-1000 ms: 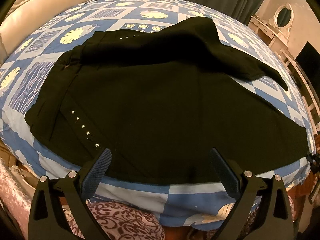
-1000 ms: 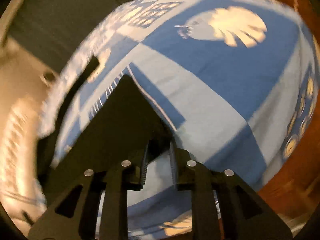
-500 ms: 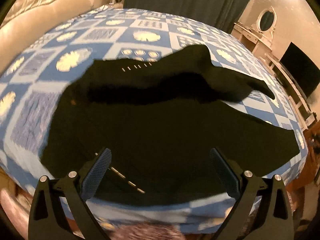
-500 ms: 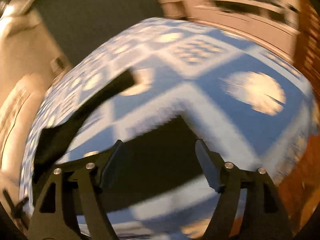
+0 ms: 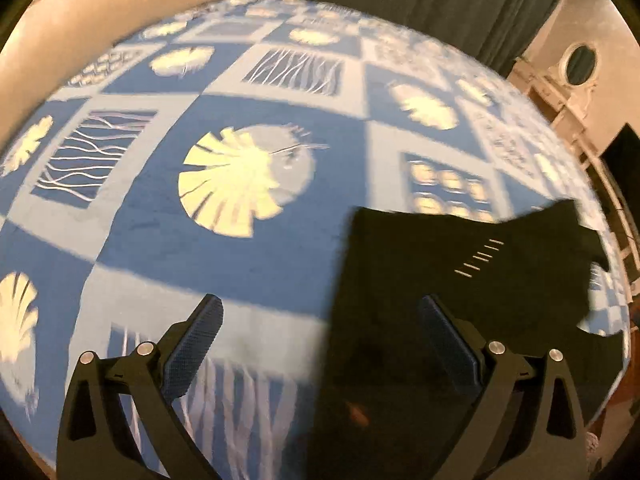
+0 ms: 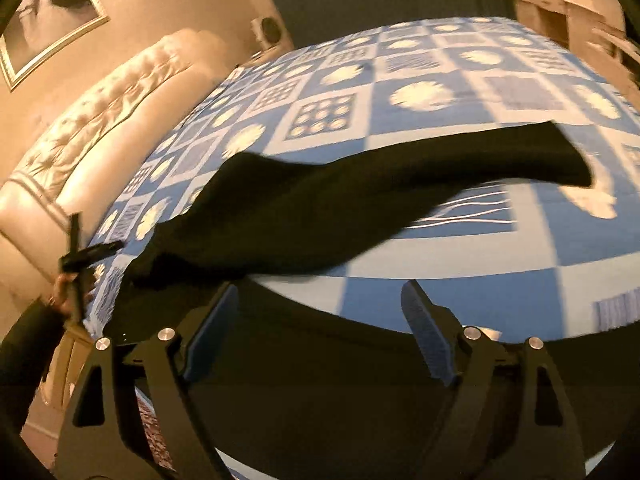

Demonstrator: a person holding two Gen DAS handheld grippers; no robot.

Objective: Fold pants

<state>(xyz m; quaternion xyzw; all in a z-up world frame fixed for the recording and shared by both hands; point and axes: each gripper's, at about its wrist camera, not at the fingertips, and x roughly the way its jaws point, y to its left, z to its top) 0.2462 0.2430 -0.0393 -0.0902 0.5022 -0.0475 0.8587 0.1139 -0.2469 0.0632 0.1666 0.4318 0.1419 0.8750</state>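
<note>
Pants [image 6: 320, 208], black, soft and limp, sprawl across the bed [image 5: 248, 264], best pinched at a hem or waistband edge; left gripper [image 5: 320, 344] spread empty, right gripper [image 6: 320, 332] opening, empty.

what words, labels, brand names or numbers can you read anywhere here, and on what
None: no readable text in either view.
The black pants show only a short row of small metal studs, no tag or brand mark in view.
The blue and white bedspread carries shell, wave and dot patterns, no lettering.
The framed picture on the wall is too blurred to tell whether it holds any writing.
</note>
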